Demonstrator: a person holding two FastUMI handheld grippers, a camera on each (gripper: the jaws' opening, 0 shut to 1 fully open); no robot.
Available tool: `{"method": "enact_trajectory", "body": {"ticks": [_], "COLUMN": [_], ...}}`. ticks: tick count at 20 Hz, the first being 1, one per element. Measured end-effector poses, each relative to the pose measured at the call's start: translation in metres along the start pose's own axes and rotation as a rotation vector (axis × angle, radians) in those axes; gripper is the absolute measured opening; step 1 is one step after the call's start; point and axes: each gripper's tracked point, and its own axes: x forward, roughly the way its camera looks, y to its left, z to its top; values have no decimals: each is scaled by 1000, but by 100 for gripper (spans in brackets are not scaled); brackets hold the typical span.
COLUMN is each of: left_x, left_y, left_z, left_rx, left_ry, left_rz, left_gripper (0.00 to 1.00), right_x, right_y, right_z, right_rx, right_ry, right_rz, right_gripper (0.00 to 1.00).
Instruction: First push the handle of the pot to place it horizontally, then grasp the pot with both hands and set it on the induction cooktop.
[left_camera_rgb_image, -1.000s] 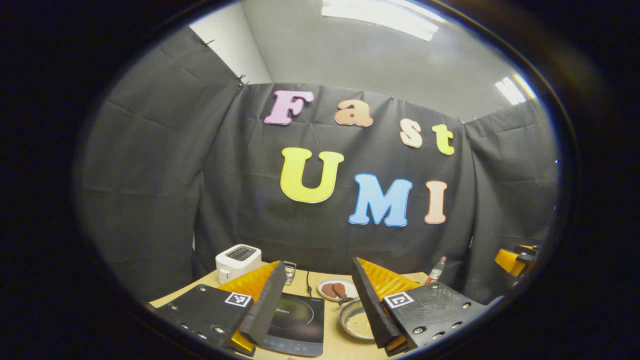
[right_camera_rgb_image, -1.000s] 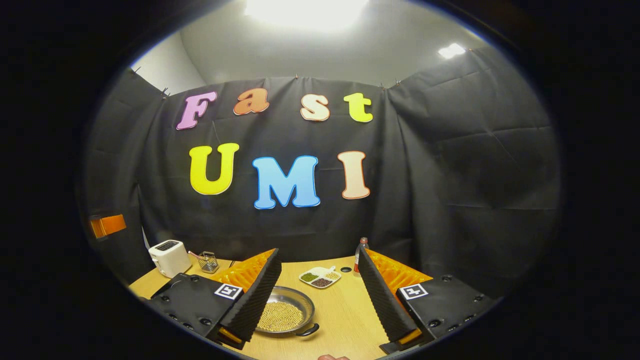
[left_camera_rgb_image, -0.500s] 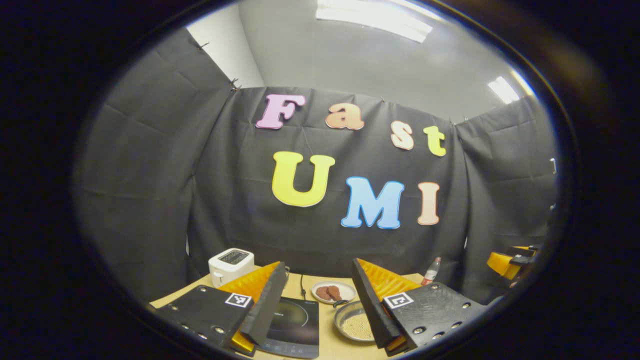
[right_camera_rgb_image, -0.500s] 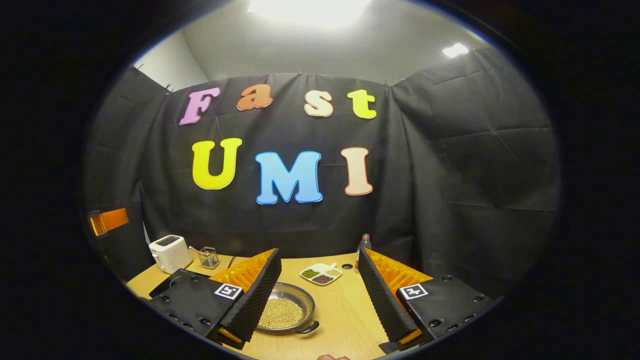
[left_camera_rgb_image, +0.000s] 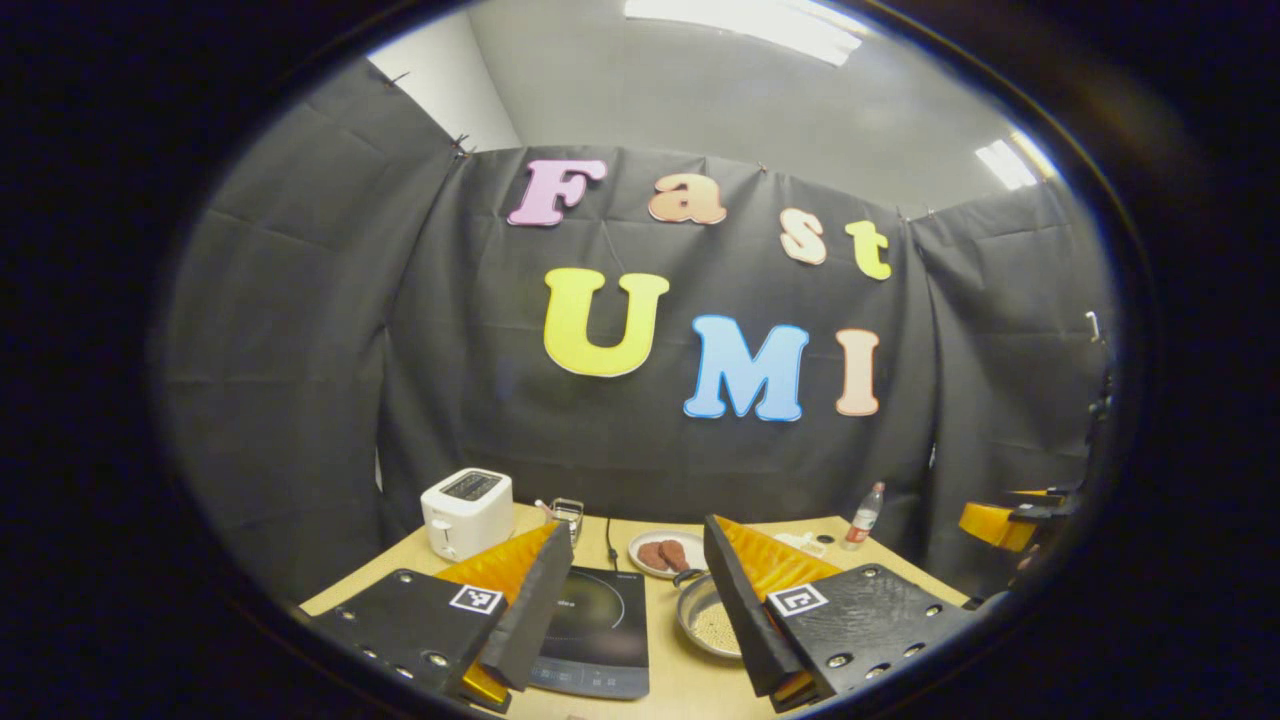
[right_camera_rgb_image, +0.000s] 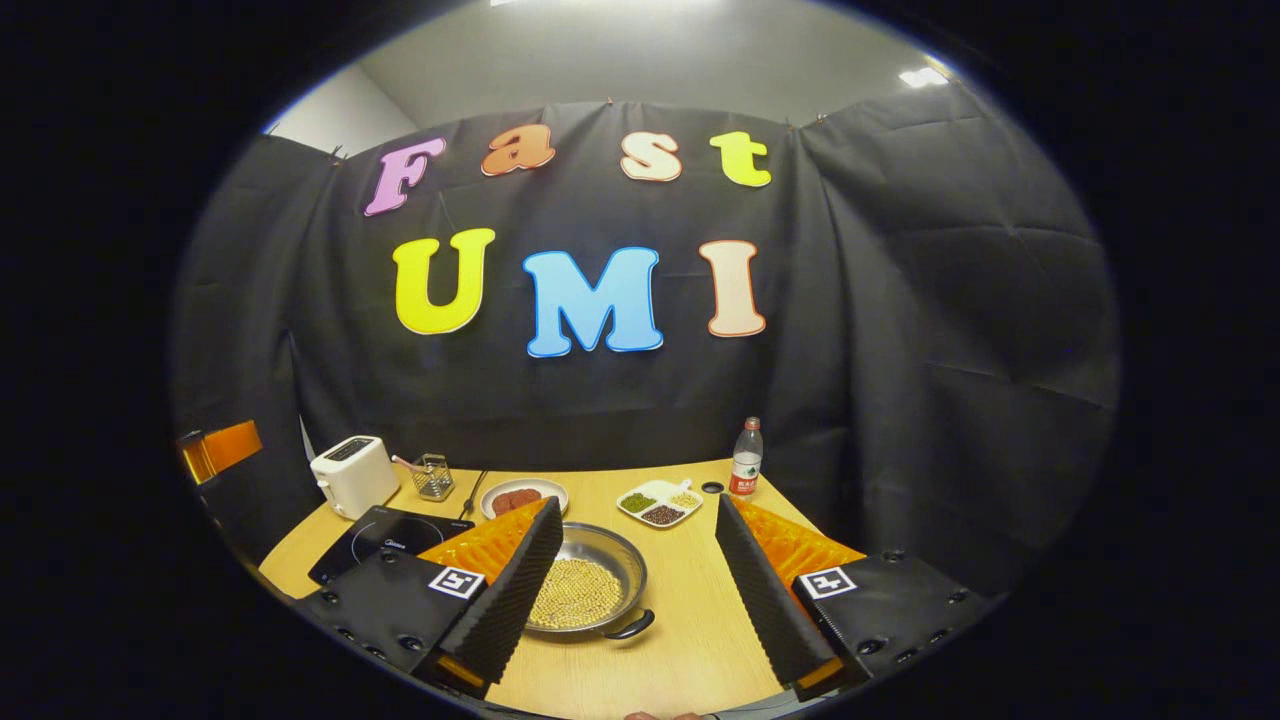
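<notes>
1. I have both claws spread wide and empty: the left gripper (left_camera_rgb_image: 630, 610) hangs over the near edge of the table (right_camera_rgb_image: 690, 640), and so does the right gripper (right_camera_rgb_image: 640, 590). Neither touches anything.

2. In the right gripper view the pot (right_camera_rgb_image: 590, 590) sits between my fingers, at about 11 o'clock from the midpoint. One black handle (right_camera_rgb_image: 632, 628) points toward me at roughly 5 o'clock of the pot. In the left gripper view its far handle (left_camera_rgb_image: 686, 576) points away toward the plate.

3. As I read it, the push has not begun, since the handles run near-to-far. I would lower one fingertip beside the near handle and sweep it sideways, low and slow, so the pot turns in place rather than sliding.

4. The induction cooktop (right_camera_rgb_image: 385, 535) lies just left of the pot, at its 9 o'clock.

5. The pot holds a shallow bed of pale round grains (right_camera_rgb_image: 575, 592); a jerk could spill them.

6. The plate (right_camera_rgb_image: 523, 497) carries reddish-brown pieces, and the divided dish (right_camera_rgb_image: 658, 503) holds green, dark and tan grains.
</notes>
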Motion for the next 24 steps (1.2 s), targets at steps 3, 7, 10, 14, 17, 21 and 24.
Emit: {"method": "enact_trajectory", "body": {"ticks": [3, 7, 10, 14, 17, 21, 24], "left_x": [-2, -4, -5, -2, 6, 9, 14], "left_y": [5, 20, 29, 35, 33, 14, 1], "left_z": [-13, -21, -32, -39, -42, -54, -72], "left_rx": [-22, -18, -20, -28, 16, 16, 9], "left_ry": [31, 50, 91, 126, 139, 169, 231], "left_rz": [0, 21, 34, 56, 80, 93, 108], "left_gripper": [80, 77, 80, 83, 77, 78, 81], "right_x": [10, 31, 39, 43, 58, 59, 49], "right_y": [11, 22, 39, 45, 47, 55, 70], "right_z": [-12, -32, -55, -82, -111, -149, -183], "right_rx": [-27, -80, -100, -138, -147, -118, -55], "right_ry": [58, 177, 273, 391, 469, 588, 724], "right_rz": [36, 77, 133, 181, 221, 308, 408], "right_gripper": [97, 99, 89, 41, 34, 3, 2]}}
